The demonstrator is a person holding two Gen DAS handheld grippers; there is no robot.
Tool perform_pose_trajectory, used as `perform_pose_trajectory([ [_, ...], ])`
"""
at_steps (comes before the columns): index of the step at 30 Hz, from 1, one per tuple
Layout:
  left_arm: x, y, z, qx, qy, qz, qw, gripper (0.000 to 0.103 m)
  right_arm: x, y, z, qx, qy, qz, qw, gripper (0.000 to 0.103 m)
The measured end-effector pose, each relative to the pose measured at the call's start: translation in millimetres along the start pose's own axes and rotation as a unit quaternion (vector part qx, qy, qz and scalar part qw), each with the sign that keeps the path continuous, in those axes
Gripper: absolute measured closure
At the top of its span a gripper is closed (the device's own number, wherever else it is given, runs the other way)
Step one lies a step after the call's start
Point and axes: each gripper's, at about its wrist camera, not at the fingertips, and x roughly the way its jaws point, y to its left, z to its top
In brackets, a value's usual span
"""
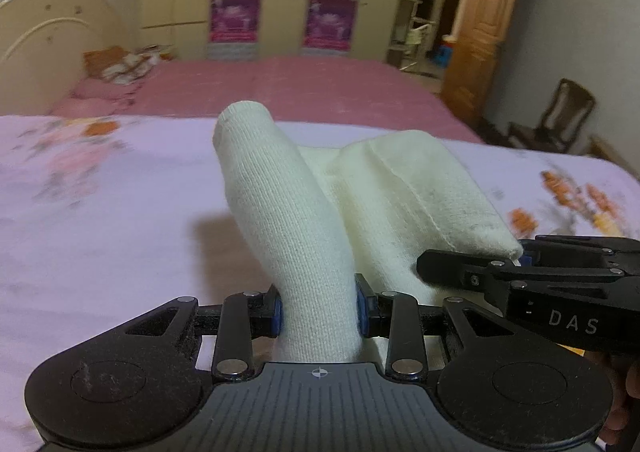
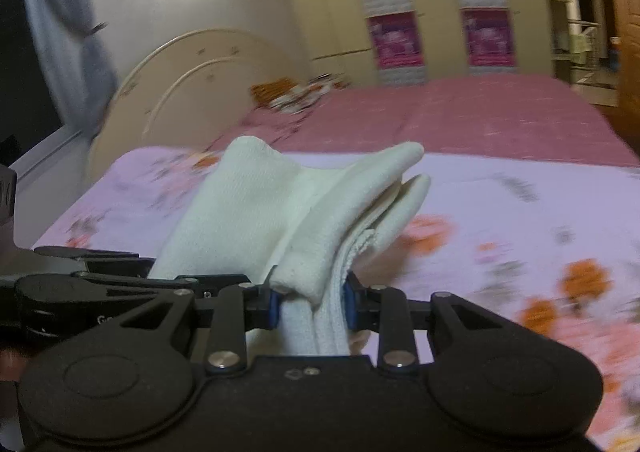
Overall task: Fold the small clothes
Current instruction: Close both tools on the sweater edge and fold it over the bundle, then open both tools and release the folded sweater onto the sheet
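Left wrist: sock (image 1: 304,236) above open floral sheet (image 1: 100,212).

Both grippers are black, with blue pads (image 1: 277,312), silver screws and white "DAS" lettering (image 1: 573,323).

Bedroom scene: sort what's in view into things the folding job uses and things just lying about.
Part of the job:
- white garment, clamped by both grippers
- left gripper
- right gripper
- floral sheet beneath

Just lying about:
- pink bedspread
- pillows
- wooden chair
- wardrobe posters
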Motion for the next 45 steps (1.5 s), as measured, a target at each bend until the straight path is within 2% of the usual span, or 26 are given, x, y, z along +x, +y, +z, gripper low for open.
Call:
perform_pose_trajectory([
  [3, -12, 31, -16, -0.008, 0.004, 0.019, 0.9998, 0.070, 12, 28, -7, -0.007, 0.012, 0.016, 1.000, 0.075],
  [7, -21, 54, -41, -0.029, 0.014, 0.028, 0.9991, 0.070, 20, 56, -17, -0.011, 0.025, 0.034, 0.999, 0.075],
  [11, -21, 60, -61, -0.054, 0.020, 0.011, 0.9983, 0.070, 22, 64, -28, -0.015, 0.039, 0.032, 0.999, 0.075],
  [13, -21, 63, -68, -0.075, 0.014, -0.002, 0.9971, 0.068, 23, 56, -31, 0.005, 0.048, 0.029, 0.998, 0.074],
  [16, -15, 68, -77, -0.094, 0.013, -0.007, 0.9955, 0.054, 23, 46, -40, 0.028, 0.058, 0.028, 0.998, 0.074],
  [18, -10, 76, -84, -0.115, 0.008, -0.008, 0.9933, 0.034, 28, 40, -45, 0.046, 0.065, 0.027, 0.996, 0.074],
  [20, -9, 82, -91, -0.136, 0.003, -0.005, 0.9907, 0.023, 31, 31, -50, 0.075, 0.067, 0.034, 0.994, 0.073],
  [22, -11, 89, -98, -0.146, -0.012, -0.014, 0.9891, 0.022, 34, 23, -55, 0.099, 0.066, 0.040, 0.992, 0.070],
  [24, -15, 92, -102, -0.151, -0.022, -0.008, 0.9883, 0.021, 35, 17, -57, 0.113, 0.065, 0.043, 0.991, 0.066],
  [26, -25, 96, -104, -0.163, -0.035, 0.014, 0.9860, 0.021, 31, 14, -55, 0.123, 0.067, 0.039, 0.989, 0.055],
  [28, -41, 100, -108, -0.173, -0.052, 0.037, 0.9829, 0.021, 17, 14, -51, 0.112, 0.051, 0.016, 0.992, 0.051],
  [30, -61, 98, -112, -0.175, -0.074, 0.052, 0.9804, 0.021, -1, 18, -48, 0.086, 0.036, 0.012, 0.996, 0.059],
  [33, -73, 82, -117, -0.162, -0.087, 0.044, 0.9820, 0.021, -24, 28, -49, 0.050, 0.019, 0.018, 0.998, 0.067],
  [35, -66, 67, -118, -0.131, -0.072, 0.045, 0.9877, 0.021, -28, 37, -51, 0.032, 0.017, 0.033, 0.999, 0.071],
  [38, -42, 50, -127, -0.104, -0.021, 0.062, 0.9924, 0.021, -15, 44, -59, 0.017, 0.047, 0.003, 0.999, 0.077],
  [39, -37, 51, -132, -0.103, -0.010, 0.065, 0.9924, 0.021, -9, 40, -61, 0.019, 0.062, -0.011, 0.998, 0.077],
  [41, -42, 48, -136, -0.105, -0.015, 0.073, 0.9917, 0.021, -6, 32, -67, 0.029, 0.072, -0.028, 0.997, 0.071],
  [45, -67, 38, -143, -0.111, -0.030, 0.066, 0.9911, 0.021, -35, 39, -65, 0.022, 0.051, -0.015, 0.998, 0.074],
])
